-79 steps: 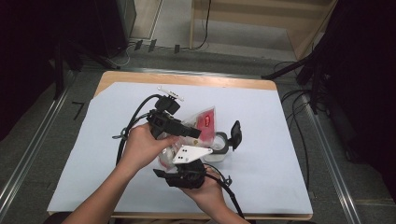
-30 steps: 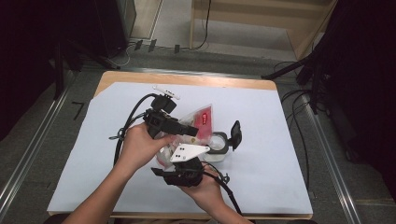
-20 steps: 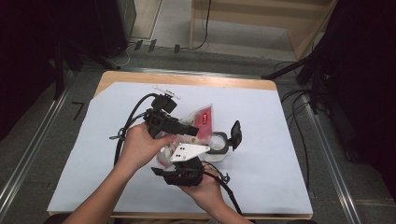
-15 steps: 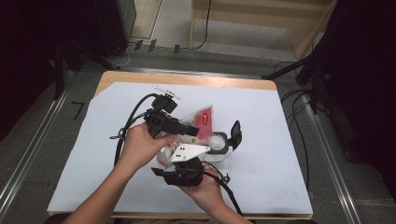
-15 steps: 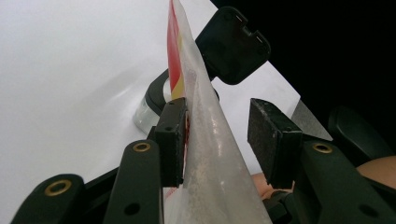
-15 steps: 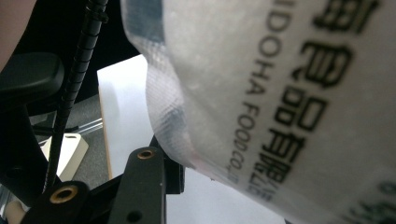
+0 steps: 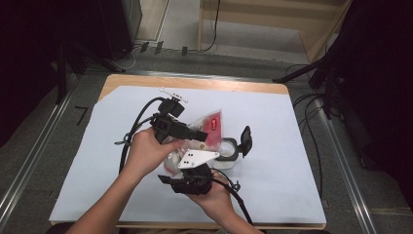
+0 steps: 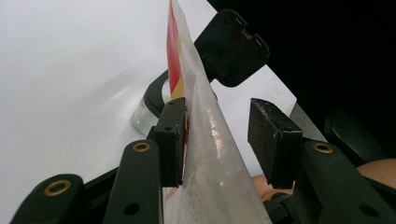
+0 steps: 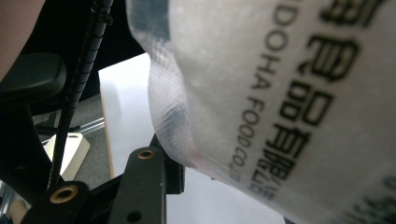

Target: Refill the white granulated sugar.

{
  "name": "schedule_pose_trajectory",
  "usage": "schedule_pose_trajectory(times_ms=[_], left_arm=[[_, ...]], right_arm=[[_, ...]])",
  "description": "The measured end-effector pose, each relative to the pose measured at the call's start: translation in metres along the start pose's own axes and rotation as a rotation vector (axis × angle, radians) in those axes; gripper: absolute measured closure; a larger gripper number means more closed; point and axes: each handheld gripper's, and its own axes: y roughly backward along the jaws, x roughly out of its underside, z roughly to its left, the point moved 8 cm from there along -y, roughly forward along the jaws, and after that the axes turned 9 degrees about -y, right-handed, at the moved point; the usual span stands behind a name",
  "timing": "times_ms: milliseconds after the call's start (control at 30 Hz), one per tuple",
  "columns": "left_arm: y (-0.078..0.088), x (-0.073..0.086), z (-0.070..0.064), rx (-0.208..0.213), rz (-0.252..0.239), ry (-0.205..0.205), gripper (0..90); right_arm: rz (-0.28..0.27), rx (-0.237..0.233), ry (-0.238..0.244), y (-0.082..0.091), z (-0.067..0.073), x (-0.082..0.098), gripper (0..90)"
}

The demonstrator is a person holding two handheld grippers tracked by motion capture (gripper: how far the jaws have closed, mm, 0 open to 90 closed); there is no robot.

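**One food pouch held up between two grippers, over a jar**

One clear plastic pouch [image 7: 207, 127] with a red label and black print sits above the middle of the table, raised off the white sheet [image 7: 297, 146]. In the left gripper view the pouch [image 8: 205, 140] runs edge-on between the jaws: the left pad [image 8: 171, 140] lies flat against it, the other pad [image 8: 273, 140] stands clear of it with a visible gap. So the left gripper [image 7: 187, 132] is partly spread around the pouch; a two-sided clamp is not visible.

In the right gripper view the pouch [image 9: 280, 93] hangs close in front of the camera, print readable. One jaw is visible at the bottom left, its tip tucked behind the pouch's edge; the other jaw is hidden. I cannot tell whether the right gripper [image 7: 192, 179] pinches the pouch or just sits under it.

Count: one pouch, two grippers, two hands. The left hand [image 7: 146, 153] wraps the left gripper, the right hand [image 7: 214, 195] holds the right gripper from below. One grey three-cornered plate [image 7: 197, 158] is on the right gripper.

One round jar [image 7: 226, 153] with a black rim stands on the sheet just right of the pouch, with its one black flip lid [image 7: 246, 140] open and upright. In the left gripper view the jar [image 8: 149, 109] and lid [image 8: 231, 49] lie just behind the pouch.

One wooden table [image 7: 195, 83] under one white sheet. Black cables [image 7: 134, 131] trail from the grippers.
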Motion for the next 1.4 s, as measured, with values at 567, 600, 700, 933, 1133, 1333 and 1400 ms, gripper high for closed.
schedule_pose_trajectory(times_ms=[567, 600, 700, 933, 1133, 1333, 1400], left_arm=[[-0.0003, 0.0003, 0.0011, 0.01, 0.004, 0.009, 57.8], [0.0, 0.0005, 0.0017, 0.008, 0.007, 0.006, 57.9], [0.0, 0.0007, 0.0024, 0.013, 0.006, 0.007, 57.9], [-0.0002, 0.0009, 0.0024, 0.009, 0.008, 0.006, 57.9], [-0.0007, 0.0008, 0.0016, 0.011, 0.007, 0.009, 57.8], [-0.0003, 0.0004, 0.0008, 0.004, 0.007, 0.003, 57.7], [-0.0001, 0.0003, 0.0007, 0.003, 0.004, 0.001, 57.6]], right_arm=[[0.003, 0.002, 0.01, 0.0009, -0.0008, 0.0008, 62.9], [0.005, 0.002, 0.01, 0.0009, -0.0009, 0.0007, 62.8], [0.006, 0.002, 0.007, 0.001, -0.0004, 0.0008, 62.8], [0.005, 0.004, 0.01, 0.001, -0.0005, 0.001, 62.8], [0.003, 0.004, 0.007, 0.001, -0.0003, 0.0012, 62.8], [0.002, 0.002, 0.011, 0.001, 0.0, 0.001, 62.8], [0.004, 0.003, 0.009, 0.001, 0.0, 0.001, 62.8]])
